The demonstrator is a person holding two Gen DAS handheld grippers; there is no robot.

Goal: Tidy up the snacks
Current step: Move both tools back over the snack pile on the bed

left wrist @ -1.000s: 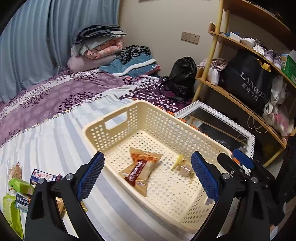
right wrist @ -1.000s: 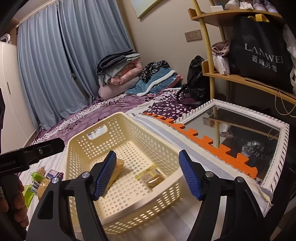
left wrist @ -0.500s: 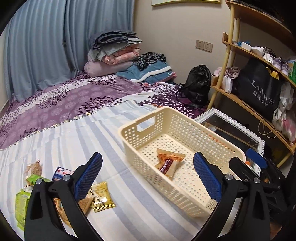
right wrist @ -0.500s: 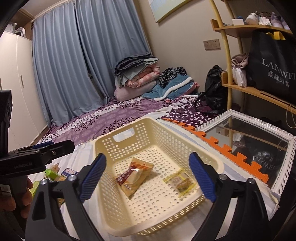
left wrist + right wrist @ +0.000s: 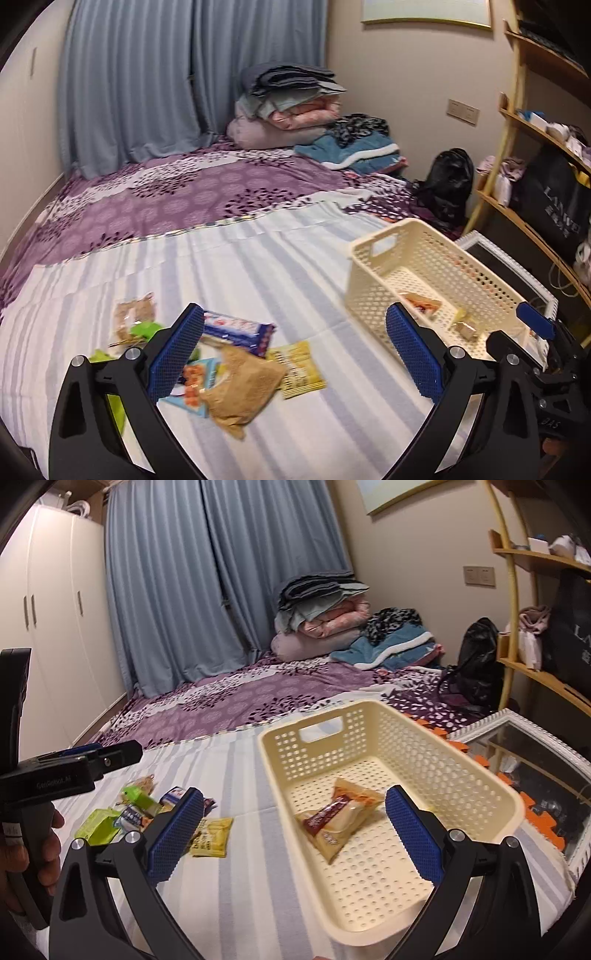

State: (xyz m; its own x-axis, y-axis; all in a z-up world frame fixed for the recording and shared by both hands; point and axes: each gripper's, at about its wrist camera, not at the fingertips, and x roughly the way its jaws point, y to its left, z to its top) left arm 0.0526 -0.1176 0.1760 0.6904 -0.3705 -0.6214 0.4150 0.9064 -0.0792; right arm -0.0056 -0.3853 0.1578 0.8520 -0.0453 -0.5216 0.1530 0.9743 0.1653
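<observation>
Now, with my left claw [image 5: 293,354] spread wide and empty over the loose snacks [image 5: 236,373] lying on the bed left of the basket [image 5: 436,280], I should lower squarely onto the tan packet [image 5: 243,387] and pinch it alone

The small clear-wrapped snack [image 5: 466,328] is hidden in the right view. The green packets [image 5: 110,384] are partly covered by the left gripper's blue-padded finger [image 5: 176,357]

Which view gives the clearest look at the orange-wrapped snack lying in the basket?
The right wrist view: the orange-wrapped snack lies unobstructed on the basket floor. In the left wrist view only a sliver of it shows over the near wall.
</observation>
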